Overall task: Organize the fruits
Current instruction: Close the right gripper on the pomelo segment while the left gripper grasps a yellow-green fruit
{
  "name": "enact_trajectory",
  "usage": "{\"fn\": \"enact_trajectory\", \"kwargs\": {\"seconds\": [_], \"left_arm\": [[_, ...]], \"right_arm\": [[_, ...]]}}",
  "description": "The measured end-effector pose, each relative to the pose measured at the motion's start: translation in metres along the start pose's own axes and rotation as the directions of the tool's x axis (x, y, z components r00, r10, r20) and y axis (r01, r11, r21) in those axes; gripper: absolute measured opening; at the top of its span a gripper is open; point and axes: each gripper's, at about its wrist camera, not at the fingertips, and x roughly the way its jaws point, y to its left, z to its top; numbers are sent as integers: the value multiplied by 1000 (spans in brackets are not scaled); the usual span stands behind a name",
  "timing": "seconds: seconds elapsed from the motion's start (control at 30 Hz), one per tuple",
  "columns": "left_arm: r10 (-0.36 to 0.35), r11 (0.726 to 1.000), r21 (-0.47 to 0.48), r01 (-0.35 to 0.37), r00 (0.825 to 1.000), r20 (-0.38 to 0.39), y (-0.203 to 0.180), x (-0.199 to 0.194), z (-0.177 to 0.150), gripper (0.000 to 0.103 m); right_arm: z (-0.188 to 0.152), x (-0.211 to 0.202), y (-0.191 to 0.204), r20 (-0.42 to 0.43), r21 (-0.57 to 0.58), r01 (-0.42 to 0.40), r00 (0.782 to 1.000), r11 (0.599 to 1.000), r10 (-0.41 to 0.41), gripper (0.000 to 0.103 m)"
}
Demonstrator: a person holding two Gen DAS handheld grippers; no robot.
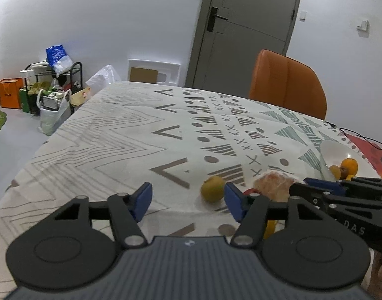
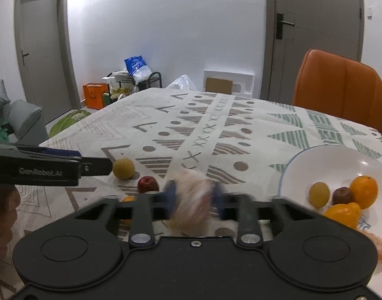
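Right gripper point(image 2: 194, 197): jaws closed on a pale netted fruit point(image 2: 191, 200), blurred, pressed between the two blue pads point(image 2: 171, 195). In the left wrist view, same gripper point(image 1: 301, 187) reaching in from the right, tips at the netted fruit point(image 1: 273, 186).

Left gripper point(image 1: 188, 201): jaws partly apart, nothing between the pads point(image 1: 143, 200). Yellow-green round fruit point(image 1: 213, 188) just outside the right pad, touching or nearly so; cannot tell which. In the right wrist view, left gripper point(image 2: 100, 166) entering from the left edge, tip just beside that same yellow-green fruit point(image 2: 123, 168).

Small dark red fruit point(image 2: 147, 184): on the cloth, between the yellow-green fruit and the left pad of the right gripper, just ahead of the left finger. Orange fruit point(image 2: 128, 198): mostly hidden behind the right gripper's left finger linkage.

White bowl point(image 2: 316, 160): to the right of the right gripper's fingers, near. Contents: one orange point(image 2: 364, 192), one yellow fruit point(image 2: 319, 194), one small dark fruit point(image 2: 342, 195), one yellow-orange fruit point(image 2: 344, 213) at the near rim. Bowl point(image 1: 333, 150) also at the far right of the left wrist view, beyond the right gripper.

Patterned tablecloth point(image 2: 216, 125): under all items. Orange chair point(image 2: 341, 87): at the far side of the table, well beyond the fingers.
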Motion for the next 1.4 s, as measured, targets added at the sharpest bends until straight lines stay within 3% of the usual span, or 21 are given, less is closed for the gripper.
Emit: {"fn": "enact_trajectory", "kwargs": {"seconds": [0.37, 0.47, 0.57, 0.73, 0.9, 1.0, 1.1, 1.4], "left_arm": [[-6, 1000, 13, 6, 1000, -21, -9, 20, 1, 53], [-24, 1000, 10, 24, 999, -23, -9, 23, 0, 42], [-38, 999, 13, 38, 999, -26, -11, 25, 0, 23], [-37, 999, 17, 37, 999, -20, -8, 20, 0, 23], [-20, 1000, 6, 21, 1000, -13, -2, 13, 1, 23], [-14, 1000, 0, 14, 1000, -9, 1, 8, 2, 23], [-13, 1000, -3, 13, 1000, -3, 3, 3, 1, 23], [-10, 1000, -6, 10, 1000, 5, 3, -8, 0, 23]], "right_arm": [[0, 0, -6, -12, 13, -32, 999, 999, 32, 18], [0, 2, -7, -20, 23, -46, 999, 999, 46, 23], [-2, 7, -5, -34, 18, -44, 998, 999, 45, 27], [-4, 11, 0, -41, 2, -39, 998, 999, 39, 32], [-6, 14, 7, -55, -14, -45, 997, 999, 44, 48], [-9, 19, 12, -78, -39, -36, 996, 999, 33, 50], [-11, 19, 13, -63, -43, -9, 998, 999, 6, 38], [-9, 7, 16, -36, -61, -11, 999, 998, 9, 37]]}}
